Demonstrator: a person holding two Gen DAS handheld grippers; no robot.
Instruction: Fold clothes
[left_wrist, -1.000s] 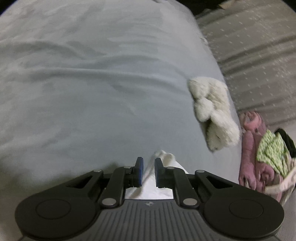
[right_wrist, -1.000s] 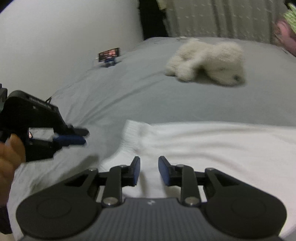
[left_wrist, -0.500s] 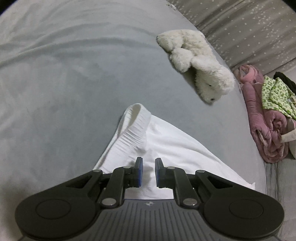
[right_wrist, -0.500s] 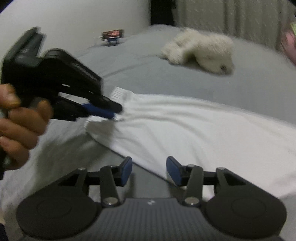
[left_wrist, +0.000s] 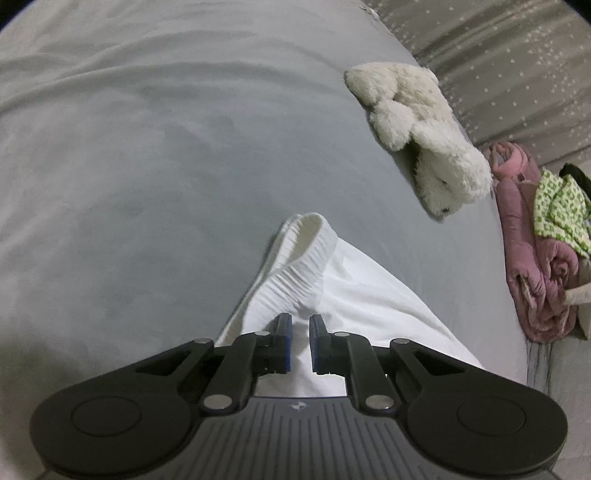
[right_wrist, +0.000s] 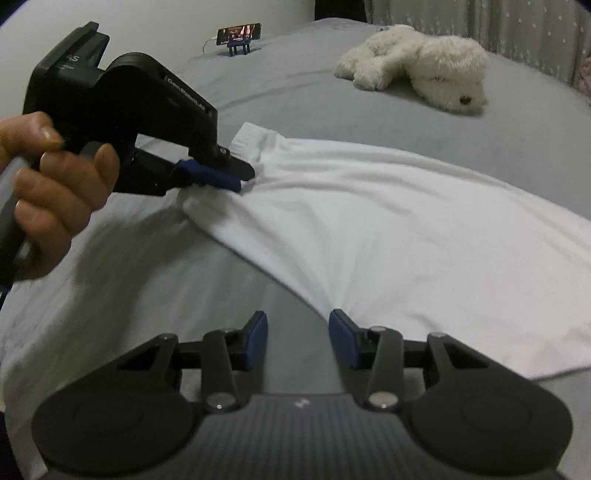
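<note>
A white garment (left_wrist: 354, 295) with a ribbed elastic band lies spread on the grey bed sheet (left_wrist: 147, 166). My left gripper (left_wrist: 299, 332) is shut on its edge just beside the band. The right wrist view shows that same left gripper (right_wrist: 242, 177), held by a hand (right_wrist: 55, 192), pinching the garment (right_wrist: 406, 229) at its near left corner. My right gripper (right_wrist: 297, 325) hovers over bare sheet at the garment's near edge. Its jaws are closing and have nothing between them. The cloth's edge lies just beyond the right fingertip.
A white plush toy (left_wrist: 424, 136) lies further up the bed, to the right. Beyond the bed's right edge sit a rolled pink blanket (left_wrist: 532, 251) and a green patterned cloth (left_wrist: 557, 206). A phone on a stand (right_wrist: 239, 35) is at the far end by the wall.
My right gripper let its jaws widen and slid back off the garment onto the sheet. The left gripper, still pinching the cloth, came in from the left and drew the garment's corner out.
</note>
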